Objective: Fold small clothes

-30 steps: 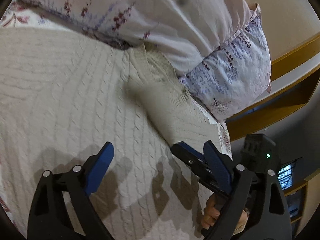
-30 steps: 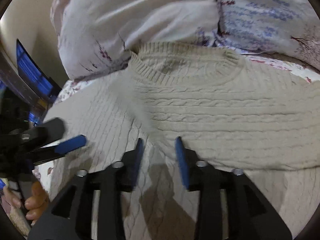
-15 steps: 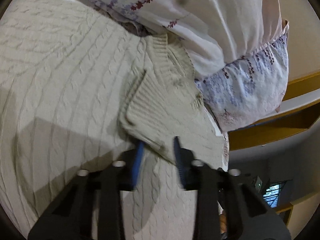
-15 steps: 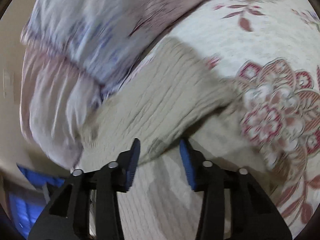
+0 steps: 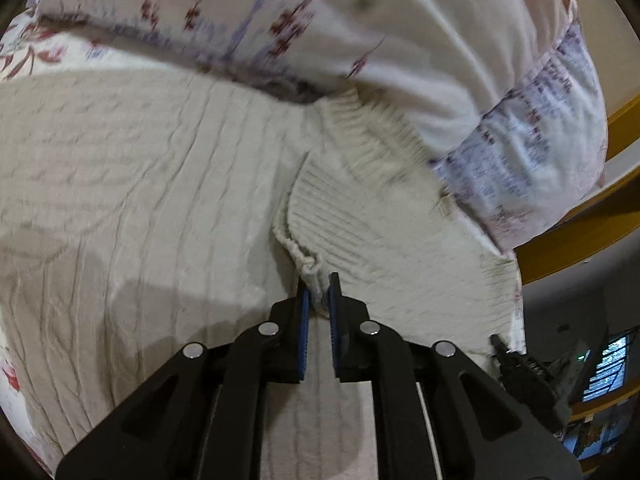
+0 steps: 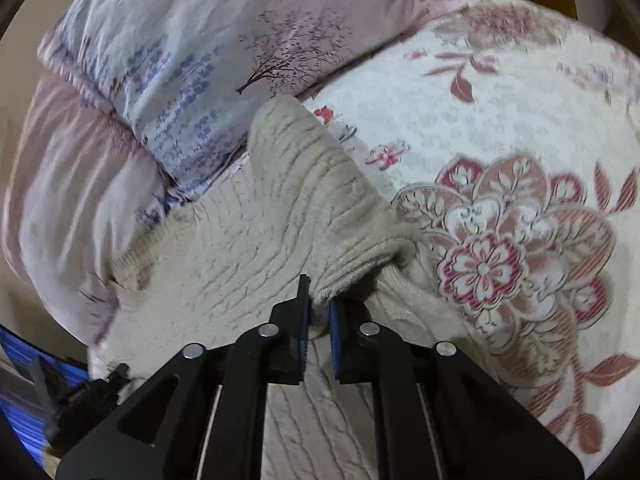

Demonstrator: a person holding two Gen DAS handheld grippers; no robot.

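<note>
A: The left gripper has its jaws pinched together on the ribbed cuff of one sleeve, which lies folded across the chest of the cream cable-knit sweater. The right gripper is likewise clamped on the other sleeve's cuff, and that sleeve arches up over the sweater's body.

B: Where does the sweater sit?

A: Spread on the bed, on the floral bedspread, its collar touching the pillows.

B: What could go wrong?

A: Each bite looks thin, only the edge of the knit. I'd judge a quick pull could slip a cuff free, and the sleeve would flop back. The loose knit also stretches, so dragging sideways may skew the body underneath and spoil the fold.

B: Anything in the way?

A: The pillows crowd the neckline, so a fold carried toward them could bunch against them. At the bed's edge are a wooden frame and a lit screen, well apart from the work.
</note>
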